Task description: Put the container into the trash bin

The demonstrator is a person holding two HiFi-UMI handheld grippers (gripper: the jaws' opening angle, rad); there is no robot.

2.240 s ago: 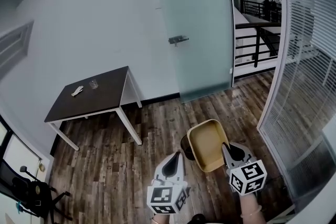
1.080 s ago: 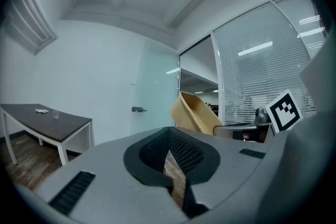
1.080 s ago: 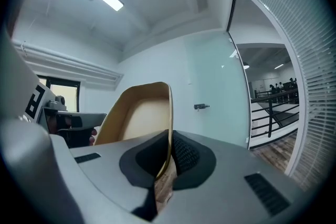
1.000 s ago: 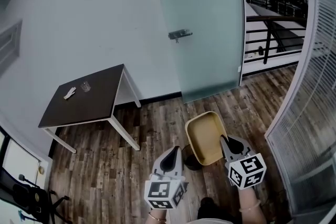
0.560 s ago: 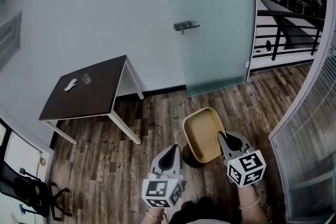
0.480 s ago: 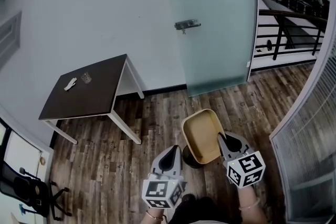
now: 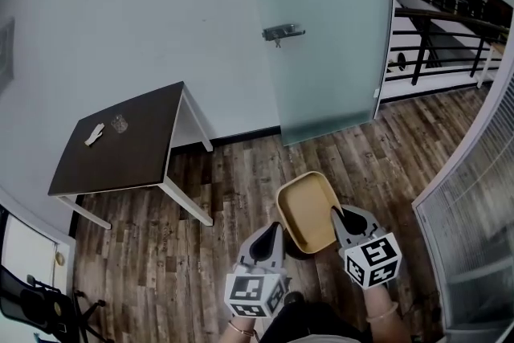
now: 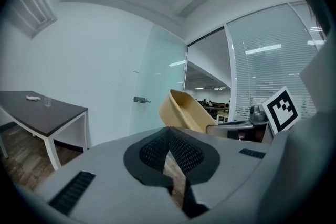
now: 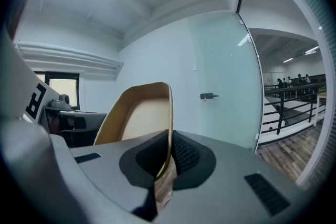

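Observation:
A tan, shallow container [image 7: 305, 209] hangs tilted over the wooden floor, its open side facing up and to the left. My right gripper [image 7: 344, 214] is shut on the near right rim. In the right gripper view that rim [image 9: 167, 113] runs down between the black pads [image 9: 185, 153]. My left gripper [image 7: 269, 230] is level beside it on the left, shut, with nothing in it; its pads [image 8: 181, 152] meet at the tips. The container [image 8: 181, 110] and right gripper [image 8: 247, 124] also show in the left gripper view. No trash bin shows in any view.
A dark table [image 7: 120, 149] with white legs stands against the wall at left, bearing a glass [image 7: 119, 123] and a white item [image 7: 94, 134]. A frosted glass door [image 7: 329, 52] is ahead, a black railing [image 7: 438, 36] beyond. A blinds-covered glass wall [image 7: 474, 197] curves along the right.
Both grippers and the held container have travelled forward over the floor together. The table has slid left in the head view. The right gripper's grip on the rim is unchanged.

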